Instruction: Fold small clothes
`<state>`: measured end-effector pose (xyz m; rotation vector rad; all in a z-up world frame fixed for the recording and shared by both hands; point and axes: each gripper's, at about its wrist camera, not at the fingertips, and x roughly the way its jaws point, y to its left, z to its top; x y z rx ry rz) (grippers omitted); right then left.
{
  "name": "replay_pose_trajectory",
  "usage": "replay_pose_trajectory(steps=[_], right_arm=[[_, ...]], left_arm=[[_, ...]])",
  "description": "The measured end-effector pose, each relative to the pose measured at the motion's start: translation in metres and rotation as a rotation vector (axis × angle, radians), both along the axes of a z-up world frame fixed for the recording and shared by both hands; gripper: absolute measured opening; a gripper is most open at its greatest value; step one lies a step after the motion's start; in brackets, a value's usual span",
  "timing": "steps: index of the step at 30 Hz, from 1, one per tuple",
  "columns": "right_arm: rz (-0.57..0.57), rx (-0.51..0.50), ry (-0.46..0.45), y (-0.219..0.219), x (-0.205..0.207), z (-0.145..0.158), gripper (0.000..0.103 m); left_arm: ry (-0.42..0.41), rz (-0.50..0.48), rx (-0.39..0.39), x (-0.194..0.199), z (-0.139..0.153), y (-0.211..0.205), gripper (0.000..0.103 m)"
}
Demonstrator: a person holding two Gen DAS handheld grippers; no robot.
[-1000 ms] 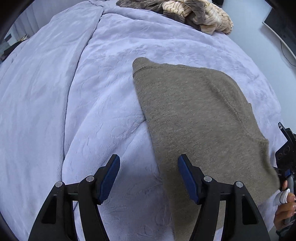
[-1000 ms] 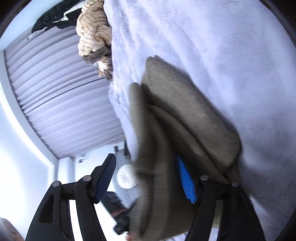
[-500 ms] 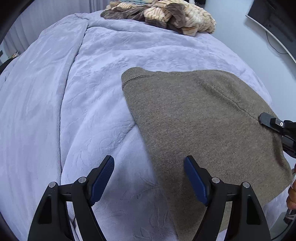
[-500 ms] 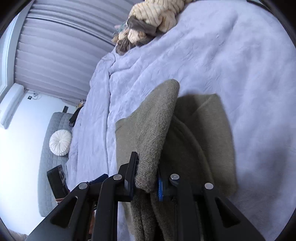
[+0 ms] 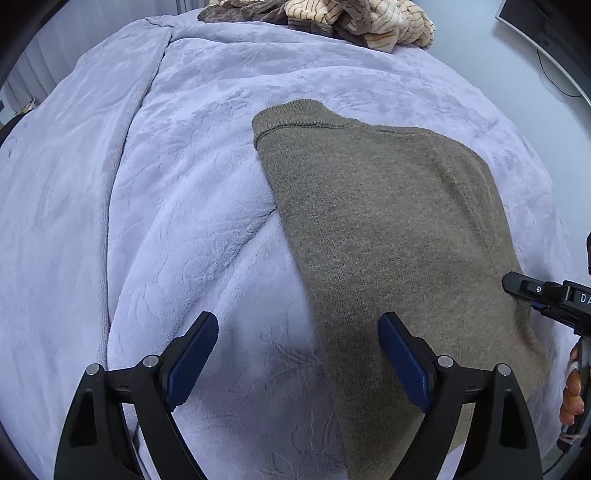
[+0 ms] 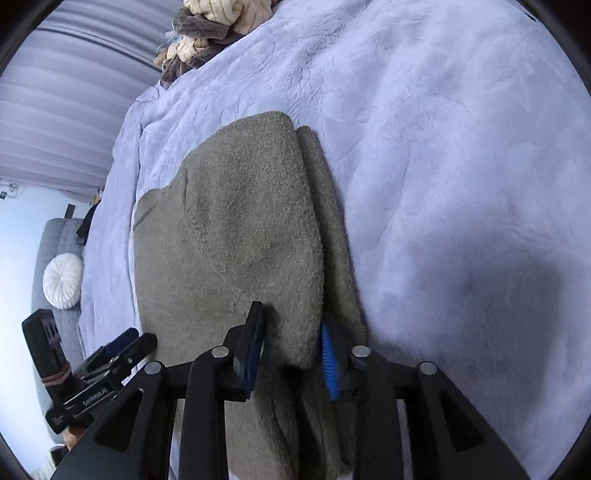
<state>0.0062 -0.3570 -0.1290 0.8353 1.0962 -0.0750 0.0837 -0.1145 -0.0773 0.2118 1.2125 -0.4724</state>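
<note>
An olive-brown knitted garment (image 5: 388,221) lies folded flat on the lavender blanket (image 5: 147,184). My left gripper (image 5: 297,325) hovers over its near left edge, its jaws wide and still opening; the edge lies below them, untouched. In the right wrist view the garment (image 6: 229,229) shows a top layer folded over a narrower strip. My right gripper (image 6: 291,321) straddles that fold's near end, jaws opening, with fabric between the pads and a dark gap beside the left pad. The right gripper (image 5: 535,291) also shows at the garment's right side, and the left gripper (image 6: 122,350) at lower left.
A heap of striped beige and brown clothes (image 5: 351,18) sits at the bed's far end. A dark monitor (image 5: 546,22) stands beyond the bed on the right. A grey sofa with a round white cushion (image 6: 62,280) and a pleated curtain (image 6: 74,92) lie past the other side.
The right gripper rolled upright, clamped the raised fold, then laid it flat on the garment and parted its jaws. The left jaws spread wider.
</note>
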Motion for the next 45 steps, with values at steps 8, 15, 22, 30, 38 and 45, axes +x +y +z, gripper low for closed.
replay_pose_trajectory(steps=[8,15,22,30,38,45], right_arm=[[-0.014,0.103,-0.021,-0.002,-0.050,0.018,0.058],[0.045,0.039,0.051,0.024,-0.070,0.013,0.020],[-0.007,-0.017,0.130,0.018,-0.088,-0.006,0.010],[-0.021,-0.137,0.131,0.019,-0.100,0.019,0.011],[0.007,-0.143,0.042,0.029,-0.079,0.047,0.011],[0.071,-0.126,0.067,0.055,-0.049,0.029,0.011]], left_arm=[[0.131,0.025,-0.060,-0.019,-0.001,0.023,0.089],[0.176,0.022,-0.016,-0.049,-0.024,0.027,0.090],[0.185,0.017,0.005,-0.061,-0.031,0.029,0.090],[0.165,0.012,0.027,-0.070,-0.030,0.025,0.090],[0.164,0.011,0.035,-0.068,-0.030,0.022,0.090],[0.164,0.007,0.042,-0.066,-0.028,0.018,0.090]])
